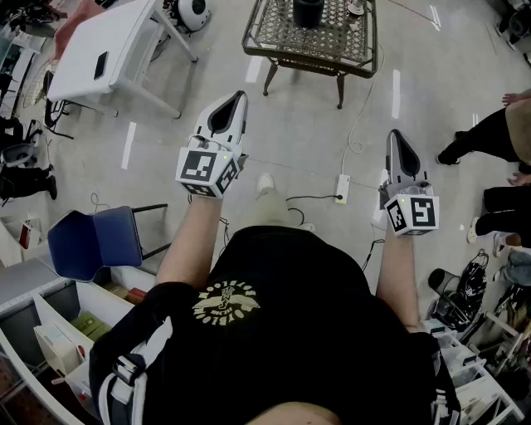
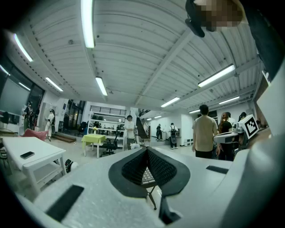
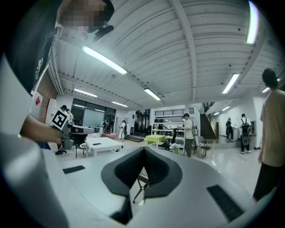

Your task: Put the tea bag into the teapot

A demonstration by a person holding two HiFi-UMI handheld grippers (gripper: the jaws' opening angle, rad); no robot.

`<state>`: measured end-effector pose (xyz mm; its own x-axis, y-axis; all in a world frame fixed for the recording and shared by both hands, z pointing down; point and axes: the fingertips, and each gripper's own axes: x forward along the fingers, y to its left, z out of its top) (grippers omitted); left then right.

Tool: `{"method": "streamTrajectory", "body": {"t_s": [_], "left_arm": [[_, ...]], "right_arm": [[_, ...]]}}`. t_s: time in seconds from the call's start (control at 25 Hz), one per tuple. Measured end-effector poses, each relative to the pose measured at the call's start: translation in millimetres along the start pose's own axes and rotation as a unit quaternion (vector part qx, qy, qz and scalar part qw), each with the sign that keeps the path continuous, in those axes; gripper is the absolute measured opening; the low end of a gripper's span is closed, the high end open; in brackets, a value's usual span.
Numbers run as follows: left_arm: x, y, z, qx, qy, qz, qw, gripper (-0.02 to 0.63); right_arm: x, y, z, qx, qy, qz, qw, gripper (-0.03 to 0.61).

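Observation:
No tea bag shows in any view. A dark vessel [image 1: 309, 10], perhaps the teapot, stands on a metal mesh table [image 1: 286, 41] ahead of me, cut off by the top edge. My left gripper [image 1: 241, 96] is held out at waist height, pointing toward that table, its jaws shut with nothing between them. My right gripper [image 1: 393, 133] is level with it at the right, also shut and empty. In the left gripper view the tips [image 2: 147, 149] meet, and a bit of the mesh table [image 2: 146, 176] shows below them. The right gripper view shows the same, with tips [image 3: 144, 149] together.
A white table [image 1: 108, 50] stands at the far left and a blue folding chair [image 1: 91, 241] by my left side. A power strip [image 1: 342, 187] and its cable lie on the floor ahead. People's legs [image 1: 489, 137] stand at the right. Bins and shelves crowd both lower corners.

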<state>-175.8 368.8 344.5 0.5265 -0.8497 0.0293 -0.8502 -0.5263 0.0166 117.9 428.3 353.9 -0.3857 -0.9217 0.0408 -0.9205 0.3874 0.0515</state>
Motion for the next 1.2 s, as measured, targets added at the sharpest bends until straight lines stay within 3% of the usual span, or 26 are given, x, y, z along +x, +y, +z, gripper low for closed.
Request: {"method": "streamTrajectory", "body": {"t_s": [0.32, 0.48, 0.8, 1.0, 1.2], "left_arm": [[17.6, 47.8, 0.9, 0.002, 0.017, -0.025, 0.9996, -0.005], [44.9, 64.2, 2.7, 0.025, 0.017, -0.049, 0.9984, -0.005], [73.6, 97.3, -3.5, 0.021, 0.018, -0.095, 0.9951, -0.005], [92.7, 79.1, -13.3, -0.02, 0.022, -0.109, 0.9936, -0.005], [111.9, 72.1, -10.2, 0.019, 0.018, -0.111, 0.9935, -0.005]], "right_arm": [[39.3, 15.4, 1.7, 0.027, 0.014, -0.006, 1.0, 0.008], [60.1, 5.0, 6.2, 0.029, 0.019, -0.038, 0.999, 0.008], [78.0, 11.3, 13.4, 0.034, 0.02, -0.088, 0.995, 0.008], [71.0, -7.8, 25.0, 0.029, 0.012, -0.097, 0.995, 0.008], [81.1, -25.5, 20.8, 0.037, 0.001, -0.105, 0.994, 0.008]]}}
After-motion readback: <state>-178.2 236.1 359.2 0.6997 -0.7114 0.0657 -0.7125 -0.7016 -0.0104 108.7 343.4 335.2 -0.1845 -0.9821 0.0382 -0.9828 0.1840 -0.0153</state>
